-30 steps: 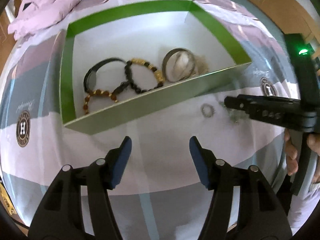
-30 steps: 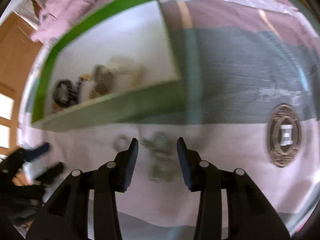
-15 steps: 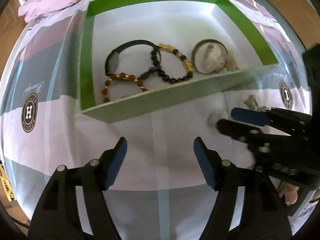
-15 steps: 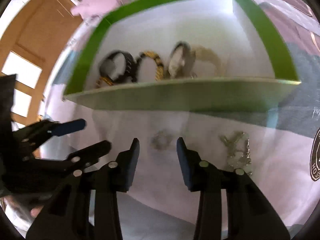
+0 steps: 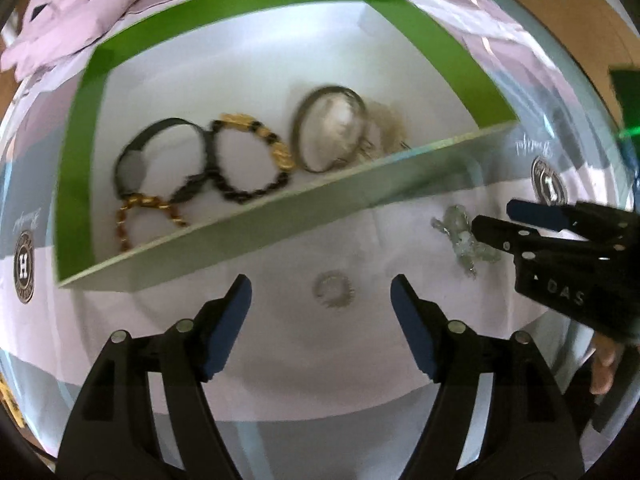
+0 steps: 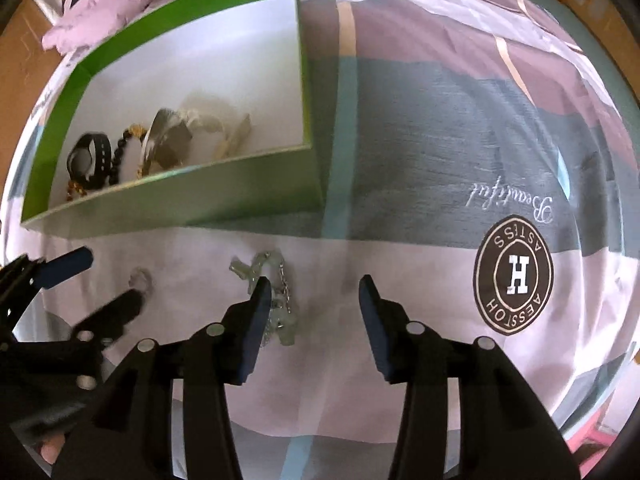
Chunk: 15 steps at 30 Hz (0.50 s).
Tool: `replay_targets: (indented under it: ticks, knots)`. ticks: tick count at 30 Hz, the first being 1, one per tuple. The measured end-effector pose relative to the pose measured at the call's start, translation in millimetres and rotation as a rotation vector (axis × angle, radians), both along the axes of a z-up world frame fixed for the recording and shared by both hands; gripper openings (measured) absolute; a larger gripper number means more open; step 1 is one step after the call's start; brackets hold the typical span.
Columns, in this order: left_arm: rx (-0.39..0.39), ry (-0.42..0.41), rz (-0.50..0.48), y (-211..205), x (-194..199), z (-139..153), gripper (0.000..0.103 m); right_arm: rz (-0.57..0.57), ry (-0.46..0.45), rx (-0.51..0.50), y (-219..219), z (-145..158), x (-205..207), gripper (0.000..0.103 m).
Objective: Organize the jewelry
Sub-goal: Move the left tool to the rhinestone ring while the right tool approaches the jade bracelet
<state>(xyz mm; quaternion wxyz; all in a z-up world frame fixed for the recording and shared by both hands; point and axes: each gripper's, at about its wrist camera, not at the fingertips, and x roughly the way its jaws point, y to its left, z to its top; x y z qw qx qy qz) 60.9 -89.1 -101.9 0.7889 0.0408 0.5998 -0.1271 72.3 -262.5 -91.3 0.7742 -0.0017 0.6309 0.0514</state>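
Pick-up step is in hand. Left gripper [image 5: 320,296] is spread wide around the small ring [image 5: 333,289] on the bedsheet [image 5: 360,380], nothing held. Right gripper [image 6: 310,300] is wide too, empty, chain [image 6: 276,300] beside its left finger. Closing on the ring is called for next, then the green box [image 5: 280,208] just beyond.

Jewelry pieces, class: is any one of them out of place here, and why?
Yes, two. A small ring and a tangled silvery chain lie loose on the bedsheet, outside the green box, where the bracelets sit together.
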Motion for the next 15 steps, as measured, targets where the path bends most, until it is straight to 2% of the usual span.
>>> replay_targets:
  ticks: [1, 2, 3, 6, 8, 10, 15]
  knots:
    - [0.004, 0.014, -0.008, -3.1, -0.4, -5.8, 0.061, 0.007, -0.001, -0.01, 1.1, -0.1, -0.7, 0.048]
    - [0.004, 0.026, -0.013, -3.3, -0.3, -10.3, 0.039, 0.013, -0.003, -0.02, 1.8, 0.4, -1.5, 0.048]
    - [0.013, 0.048, -0.018, -4.1, 0.0, -17.3, 0.036, 0.016, -0.004, -0.023, 14.5, -4.1, -4.3, 0.048]
    - [0.0, 0.034, -0.008, 1.0, 1.0, -15.7, 0.032, 0.021, -0.003, -0.024, 19.8, -6.3, -6.6, 0.049]
    - [-0.001, 0.039, 0.007, 8.5, 2.3, -15.1, 0.021, 0.024, -0.001, -0.024, 27.1, -9.1, -7.3, 0.049]
    - [-0.005, 0.056, 0.026, 18.0, 2.8, -14.4, 0.021, 0.033, 0.004, -0.004, 31.6, -9.9, -10.3, 0.049]
    - [0.051, 0.091, 0.106, 56.5, -4.5, -11.1, 0.021, 0.049, 0.0, 0.055, 38.5, -8.6, -11.2, 0.049]
